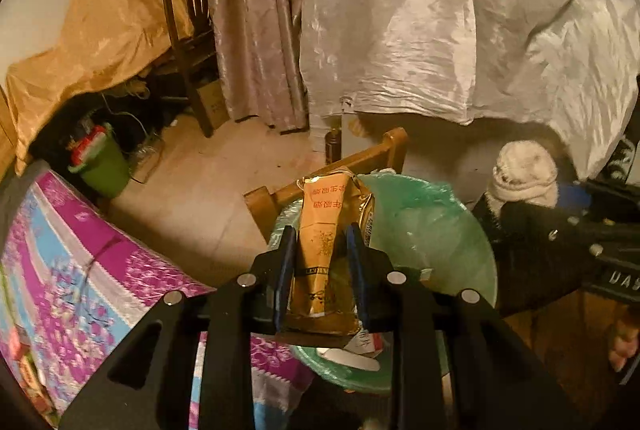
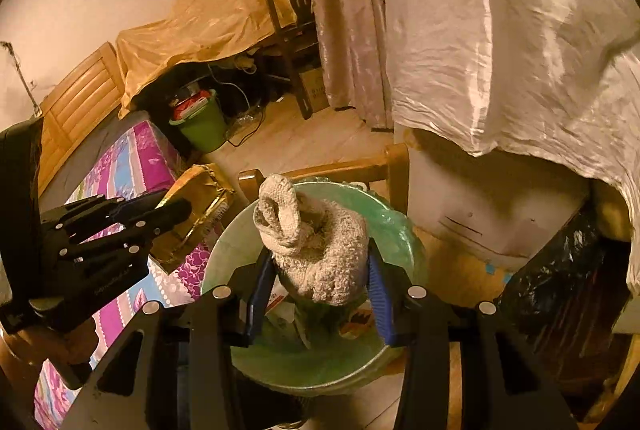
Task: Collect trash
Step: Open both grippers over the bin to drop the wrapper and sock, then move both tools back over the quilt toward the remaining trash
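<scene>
A crushed gold-brown carton [image 1: 322, 213] stands upright between the blue pads of my left gripper [image 1: 320, 230], which is shut on it just above the near rim of a bin with a green liner [image 1: 440, 230]. To its right, my right gripper [image 1: 496, 209] carries a beige knitted cloth [image 1: 524, 173]. In the right wrist view the knitted cloth [image 2: 304, 230] is pinched by my right gripper [image 2: 320, 254] over the bin's open mouth [image 2: 400, 230]. Paper scraps lie inside. My left gripper [image 2: 172, 203] with the carton [image 2: 200, 197] is left of the rim.
A bed with a purple floral cover [image 1: 80, 250] lies left of the bin. A wooden chair frame [image 1: 360, 157] stands behind it. A green bucket [image 1: 100, 165], a dark chair [image 1: 188, 29] and a bottle [image 1: 332, 145] stand farther off. A white sheet [image 1: 440, 29] drapes furniture; a black bag [image 2: 560, 270] sits at the right.
</scene>
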`<state>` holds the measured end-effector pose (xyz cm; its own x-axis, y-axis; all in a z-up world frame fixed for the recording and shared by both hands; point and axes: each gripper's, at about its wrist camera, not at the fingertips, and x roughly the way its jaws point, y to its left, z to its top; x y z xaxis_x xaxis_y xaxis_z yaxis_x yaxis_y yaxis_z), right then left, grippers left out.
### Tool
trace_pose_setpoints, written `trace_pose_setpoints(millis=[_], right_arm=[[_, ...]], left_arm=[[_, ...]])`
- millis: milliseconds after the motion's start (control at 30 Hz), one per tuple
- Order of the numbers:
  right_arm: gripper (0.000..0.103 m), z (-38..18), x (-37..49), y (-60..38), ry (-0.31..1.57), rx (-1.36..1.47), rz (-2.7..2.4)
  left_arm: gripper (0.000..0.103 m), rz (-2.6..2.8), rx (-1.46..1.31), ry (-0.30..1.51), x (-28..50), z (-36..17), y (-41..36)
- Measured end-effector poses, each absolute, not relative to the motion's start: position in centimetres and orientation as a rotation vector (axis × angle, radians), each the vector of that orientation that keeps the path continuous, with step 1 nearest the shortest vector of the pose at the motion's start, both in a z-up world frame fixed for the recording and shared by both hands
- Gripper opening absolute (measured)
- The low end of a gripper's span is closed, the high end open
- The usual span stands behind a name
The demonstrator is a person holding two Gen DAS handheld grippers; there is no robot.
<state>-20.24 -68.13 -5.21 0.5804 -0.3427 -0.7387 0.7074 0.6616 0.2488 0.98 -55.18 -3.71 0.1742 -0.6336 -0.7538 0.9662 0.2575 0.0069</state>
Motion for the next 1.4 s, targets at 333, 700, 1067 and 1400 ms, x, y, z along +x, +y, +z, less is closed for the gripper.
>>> trace_pose_setpoints(millis=[333, 700, 1067, 1400], right_arm=[[0.070, -6.1, -21.4, -69.4, 0.671, 0.623, -0.692], [0.070, -6.0, -20.7, -68.9, 0.642, 0.622, -0.676], [0.070, -4.4, -17.7, -63.0, 0.512, 0.494, -0.660], [0.072, -2.5, -13.0, -53.7, 0.375, 0.315, -0.621]], left_arm=[[0.067, -1.297, 0.420, 0.846, 2.9, -4.3, -54.4], [0.067, -1.221, 0.435, 0.833, 3.9, -4.9, -52.5], [0.067, -0.993, 0.366, 0.654, 5.6, -3.7, -45.2], [0.070, -0.662, 0.362, 0.542, 9.0, -5.1, -34.3]])
